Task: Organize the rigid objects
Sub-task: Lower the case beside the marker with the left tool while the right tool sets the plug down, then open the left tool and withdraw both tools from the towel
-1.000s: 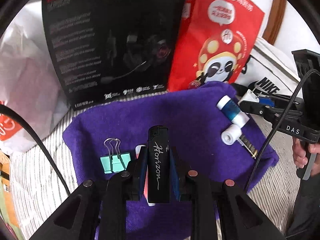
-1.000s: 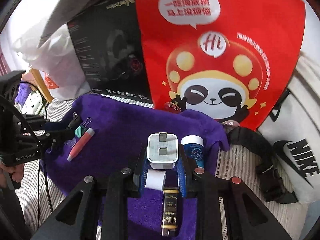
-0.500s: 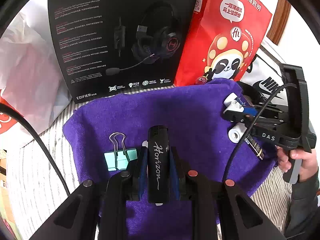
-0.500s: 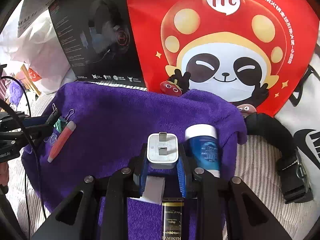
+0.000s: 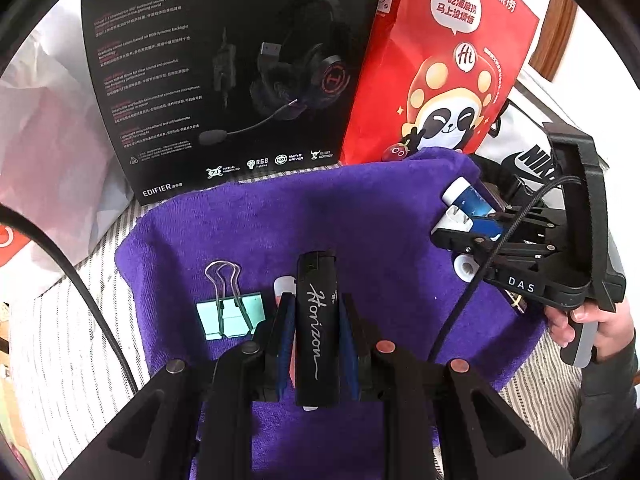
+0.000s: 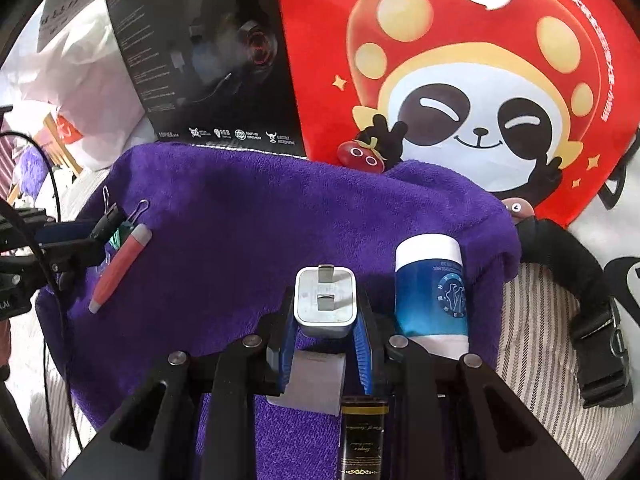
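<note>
Bare purple towel (image 6: 248, 216) mid-span, headset box (image 5: 224, 80) and red bag (image 6: 460, 80) apparently walling the back.

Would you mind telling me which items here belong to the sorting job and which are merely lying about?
Job: black lighter in left gripper; white charger plug in right gripper; binder clip; blue tube; red pen.
Lying about: headset box; red panda bag; black strap.

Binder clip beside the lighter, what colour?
Mint-green binder clip with silver wire handles; clearest in left wrist view.
</note>
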`<state>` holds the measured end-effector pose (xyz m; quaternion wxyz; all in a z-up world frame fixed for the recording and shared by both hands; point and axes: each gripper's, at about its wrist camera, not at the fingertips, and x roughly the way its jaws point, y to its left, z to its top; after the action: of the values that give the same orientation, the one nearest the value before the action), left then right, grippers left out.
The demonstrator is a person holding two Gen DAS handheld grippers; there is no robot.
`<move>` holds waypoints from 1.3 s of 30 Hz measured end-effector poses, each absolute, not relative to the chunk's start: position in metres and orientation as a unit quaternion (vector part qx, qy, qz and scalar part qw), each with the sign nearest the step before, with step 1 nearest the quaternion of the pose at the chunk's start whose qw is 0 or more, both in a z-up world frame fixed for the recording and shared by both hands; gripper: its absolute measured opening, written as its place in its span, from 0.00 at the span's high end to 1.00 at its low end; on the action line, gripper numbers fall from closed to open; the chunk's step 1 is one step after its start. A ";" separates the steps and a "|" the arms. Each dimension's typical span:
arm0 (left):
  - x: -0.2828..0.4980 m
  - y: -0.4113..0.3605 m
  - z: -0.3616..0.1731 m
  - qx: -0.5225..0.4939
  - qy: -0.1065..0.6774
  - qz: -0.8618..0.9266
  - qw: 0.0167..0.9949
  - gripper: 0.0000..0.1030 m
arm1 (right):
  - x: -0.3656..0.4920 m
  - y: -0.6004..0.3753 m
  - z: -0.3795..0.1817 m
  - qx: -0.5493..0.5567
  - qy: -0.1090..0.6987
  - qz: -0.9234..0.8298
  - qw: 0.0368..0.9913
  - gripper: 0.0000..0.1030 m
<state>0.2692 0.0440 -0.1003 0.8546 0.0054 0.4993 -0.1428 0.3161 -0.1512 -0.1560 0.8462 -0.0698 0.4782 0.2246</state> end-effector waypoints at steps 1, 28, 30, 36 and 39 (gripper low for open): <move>0.269 0.044 -0.101 0.006 0.500 -0.143 0.854 0.80 | 0.317 -0.149 -0.157 -0.069 0.479 0.225 0.846 0.75; 0.278 0.035 -0.120 0.009 0.519 -0.153 0.841 0.80 | 0.297 -0.186 -0.095 -0.079 0.435 0.230 0.867 0.47; 0.278 0.031 -0.121 0.011 0.519 -0.154 0.841 0.80 | 0.295 -0.195 -0.086 -0.074 0.426 0.224 0.874 0.46; 0.279 0.019 -0.131 0.038 0.524 -0.135 0.840 0.80 | 0.295 -0.210 -0.070 -0.049 0.410 0.222 0.883 0.42; 0.278 0.015 -0.133 0.048 0.522 -0.128 0.842 0.80 | 0.294 -0.211 -0.068 -0.055 0.409 0.224 0.883 0.42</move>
<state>0.2783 0.0148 -0.1327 0.8418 0.0479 0.5222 -0.1283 0.2936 -0.2106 -0.0677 0.8830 -0.0546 0.4088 0.2240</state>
